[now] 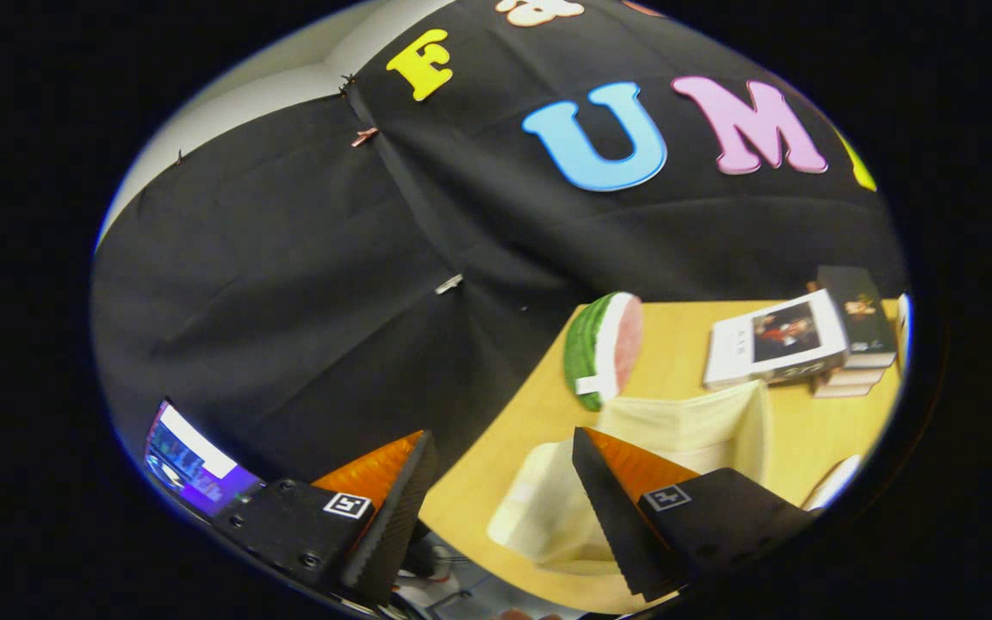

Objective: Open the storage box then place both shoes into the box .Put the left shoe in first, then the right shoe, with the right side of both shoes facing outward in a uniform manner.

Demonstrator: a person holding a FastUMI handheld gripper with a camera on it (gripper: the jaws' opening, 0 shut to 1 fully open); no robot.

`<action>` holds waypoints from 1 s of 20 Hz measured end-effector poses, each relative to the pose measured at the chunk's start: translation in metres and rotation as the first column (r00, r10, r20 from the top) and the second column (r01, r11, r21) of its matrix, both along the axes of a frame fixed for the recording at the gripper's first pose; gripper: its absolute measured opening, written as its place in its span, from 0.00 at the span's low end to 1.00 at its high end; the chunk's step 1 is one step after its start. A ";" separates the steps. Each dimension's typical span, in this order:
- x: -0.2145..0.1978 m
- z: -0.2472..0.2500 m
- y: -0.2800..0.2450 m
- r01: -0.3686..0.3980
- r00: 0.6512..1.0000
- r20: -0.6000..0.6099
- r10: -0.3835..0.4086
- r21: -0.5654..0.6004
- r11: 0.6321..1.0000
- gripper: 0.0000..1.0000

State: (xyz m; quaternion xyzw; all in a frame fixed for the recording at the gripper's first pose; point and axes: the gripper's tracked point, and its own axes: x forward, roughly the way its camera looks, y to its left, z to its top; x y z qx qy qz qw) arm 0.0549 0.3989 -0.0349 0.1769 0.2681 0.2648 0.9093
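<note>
A: Item one, gripper (496,495)?
B: Fingers spread wide, nothing between them, held tilted above the table's near edge.

A: Item two, storage box (685,422)?
B: Cream fabric box on the wooden table (815,439), just ahead of the fingers and partly behind the right one. Cannot tell whether its lid is open.

A: Shoes?
B: None identifiable; a pale curved edge (832,480) beside the box is too cropped to name.

A: Other stock?
B: Watermelon slice (604,346) beyond the box; stacked books (793,344) farther back.

A: Progress?
B: By my reading, early: no shoe boxed, everything apparently left.
</note>
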 end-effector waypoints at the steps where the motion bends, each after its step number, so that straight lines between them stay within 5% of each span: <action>1: -0.003 -0.001 -0.029 0.040 0.999 0.015 -0.039 -0.047 0.998 0.98; 7: -0.033 -0.049 -0.184 0.297 0.954 0.023 -0.299 -0.217 0.930 0.98; 11: -0.069 -0.107 -0.272 0.422 0.885 -0.074 -0.459 -0.290 0.859 0.98; 17: -0.107 -0.174 -0.338 0.487 0.789 -0.219 -0.574 -0.346 0.802 0.98; 20: -0.117 -0.204 -0.334 0.441 0.787 -0.310 -0.533 -0.323 0.838 0.98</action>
